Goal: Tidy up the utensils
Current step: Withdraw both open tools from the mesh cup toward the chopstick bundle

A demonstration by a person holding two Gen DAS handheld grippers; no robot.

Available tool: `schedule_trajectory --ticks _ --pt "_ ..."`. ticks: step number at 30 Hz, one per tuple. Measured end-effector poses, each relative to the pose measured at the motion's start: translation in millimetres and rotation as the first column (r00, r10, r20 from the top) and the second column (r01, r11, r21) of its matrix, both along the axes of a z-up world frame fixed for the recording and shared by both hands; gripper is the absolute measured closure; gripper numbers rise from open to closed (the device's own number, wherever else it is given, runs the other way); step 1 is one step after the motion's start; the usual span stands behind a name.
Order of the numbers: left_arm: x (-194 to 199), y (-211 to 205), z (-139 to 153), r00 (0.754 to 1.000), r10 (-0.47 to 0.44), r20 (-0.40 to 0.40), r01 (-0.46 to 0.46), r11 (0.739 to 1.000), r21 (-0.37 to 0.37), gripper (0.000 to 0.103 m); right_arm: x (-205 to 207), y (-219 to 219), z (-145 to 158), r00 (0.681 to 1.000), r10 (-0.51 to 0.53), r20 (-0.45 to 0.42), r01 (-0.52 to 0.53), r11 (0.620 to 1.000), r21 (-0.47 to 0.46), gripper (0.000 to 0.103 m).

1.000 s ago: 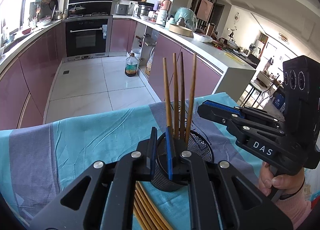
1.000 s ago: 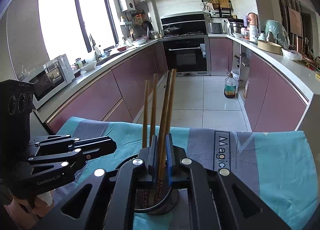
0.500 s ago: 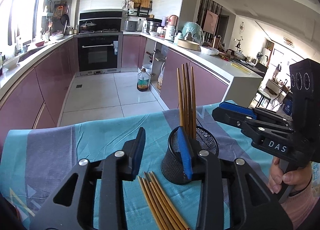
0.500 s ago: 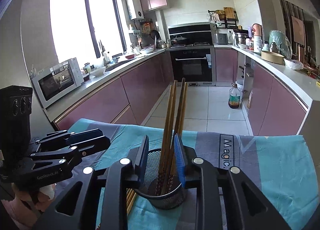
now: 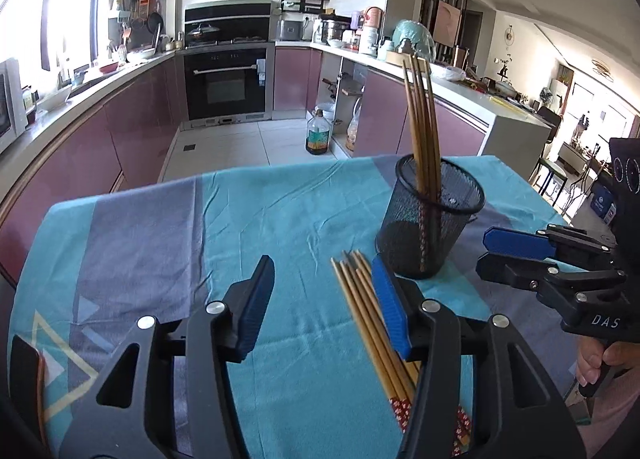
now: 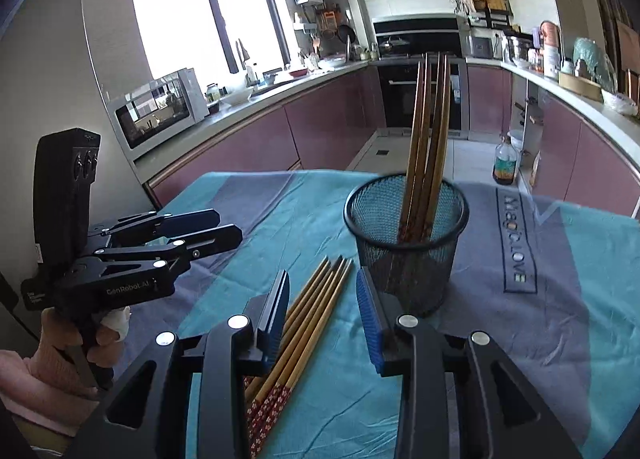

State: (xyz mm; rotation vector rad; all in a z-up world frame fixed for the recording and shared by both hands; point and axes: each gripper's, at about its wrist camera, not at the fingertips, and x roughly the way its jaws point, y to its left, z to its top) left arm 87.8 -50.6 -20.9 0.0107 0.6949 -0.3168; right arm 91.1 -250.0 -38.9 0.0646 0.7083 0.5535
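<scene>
Both claws had let go since a second ago: then our left gripper (image 5: 324, 299) was clamped on the rim of the black wire-mesh cup (image 6: 406, 235) and our right gripper (image 6: 324, 315) was pinched on a wooden chopstick standing in it. Both were spread open and empty, pulled back from the cup.

The four brown wooden chopsticks in the cup (image 6: 428, 131) stood upright, leaning on the far rim, so that drop looked done. The cup sat free on the teal and grey tablecloth (image 5: 168, 227).

Still to go: the loose bundle of tan chopsticks with red patterned ends (image 6: 304, 323) lying flat on the cloth just beside the cup, partly between the right fingers. Next grab was likely that bundle.
</scene>
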Motion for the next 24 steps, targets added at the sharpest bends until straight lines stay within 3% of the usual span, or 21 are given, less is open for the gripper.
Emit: schedule_trajectory --ticks 6,24 --pt "-11.6 5.3 -40.9 0.996 -0.001 -0.088 0.003 1.000 0.020 0.053 0.3 13.3 -37.2 0.994 0.005 -0.113 -0.005 1.000 -0.002 0.071" --pt "-5.3 -26.7 -78.2 0.979 -0.047 -0.199 0.057 0.997 0.045 0.049 -0.6 32.5 -64.2 0.987 -0.033 -0.158 0.022 0.997 -0.071 0.071"
